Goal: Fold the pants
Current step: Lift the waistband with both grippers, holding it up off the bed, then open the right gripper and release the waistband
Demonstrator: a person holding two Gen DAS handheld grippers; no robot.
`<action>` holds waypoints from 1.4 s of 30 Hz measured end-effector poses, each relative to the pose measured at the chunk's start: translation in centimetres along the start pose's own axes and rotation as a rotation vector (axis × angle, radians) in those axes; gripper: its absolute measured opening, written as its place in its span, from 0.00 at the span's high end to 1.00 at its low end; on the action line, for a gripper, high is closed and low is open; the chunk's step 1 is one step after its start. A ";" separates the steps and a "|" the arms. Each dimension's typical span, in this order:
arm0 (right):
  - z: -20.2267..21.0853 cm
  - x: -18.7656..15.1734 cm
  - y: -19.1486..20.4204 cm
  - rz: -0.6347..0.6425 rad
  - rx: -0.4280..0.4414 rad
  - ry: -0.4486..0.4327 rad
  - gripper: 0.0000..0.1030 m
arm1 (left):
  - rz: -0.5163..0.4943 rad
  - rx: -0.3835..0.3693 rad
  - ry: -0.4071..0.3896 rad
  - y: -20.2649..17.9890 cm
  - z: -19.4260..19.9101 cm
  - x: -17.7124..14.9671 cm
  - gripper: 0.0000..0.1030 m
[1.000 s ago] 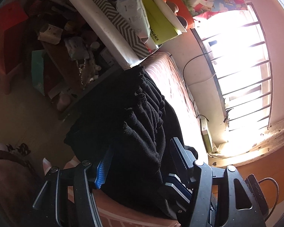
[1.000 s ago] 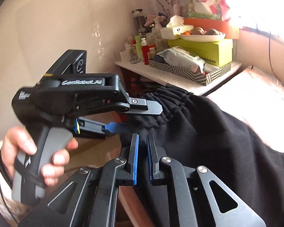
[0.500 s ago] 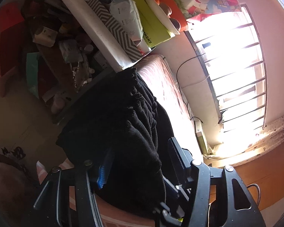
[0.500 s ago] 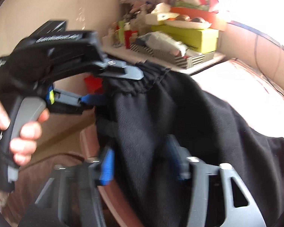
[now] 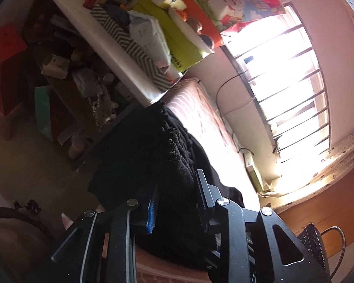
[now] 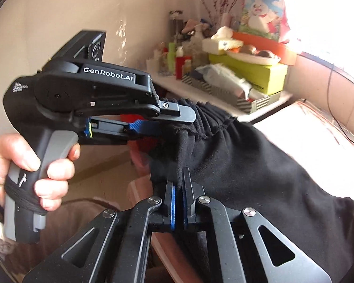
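Black pants (image 5: pixel 141 155) lie bunched over the near edge of a bed, elastic waistband toward the shelf. In the left wrist view my left gripper (image 5: pixel 177 188) straddles the thick waistband bunch; its jaws are closing with the fabric between them and do not visibly clamp it. The right wrist view shows that left gripper (image 6: pixel 177 122) from the side, one finger over the gathered waistband and the blue pad under it, with a person's hand (image 6: pixel 23 160) on its handle. My right gripper (image 6: pixel 178 188) is shut on an edge of the pants (image 6: pixel 259 165) just below the waistband.
The striped bed (image 5: pixel 200 118) runs along a wall under a barred window (image 5: pixel 283 94). A white shelf (image 5: pixel 111 54) crowded with boxes, bottles and a plate stands at the bed's end, with cluttered shelves below it. A cable (image 5: pixel 226 87) hangs on the wall.
The left jaws have narrowed around the waistband bunch. The right gripper spread its jaws over the pants' edge half a second ago and has now shut on that fabric.
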State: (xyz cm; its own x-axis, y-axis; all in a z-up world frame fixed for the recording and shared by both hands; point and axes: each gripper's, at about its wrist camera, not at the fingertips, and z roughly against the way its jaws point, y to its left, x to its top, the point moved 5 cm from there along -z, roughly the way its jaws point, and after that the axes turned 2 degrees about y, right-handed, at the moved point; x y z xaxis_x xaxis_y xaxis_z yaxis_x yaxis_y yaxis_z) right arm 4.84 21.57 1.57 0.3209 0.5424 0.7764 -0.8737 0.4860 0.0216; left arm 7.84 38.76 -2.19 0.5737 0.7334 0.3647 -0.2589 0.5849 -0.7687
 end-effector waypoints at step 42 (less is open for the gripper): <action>0.7 2.0 -13.1 -0.287 -0.062 0.092 0.66 | -0.181 0.096 -0.070 -4.0 0.5 1.3 0.35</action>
State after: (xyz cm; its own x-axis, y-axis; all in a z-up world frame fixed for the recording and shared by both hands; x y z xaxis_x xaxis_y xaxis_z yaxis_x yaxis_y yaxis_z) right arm 16.67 15.79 3.28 0.5859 0.4350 0.6837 -0.7191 0.6680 0.1912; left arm 9.24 37.55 1.61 0.5633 0.6336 0.5304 -0.2314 0.7372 -0.6349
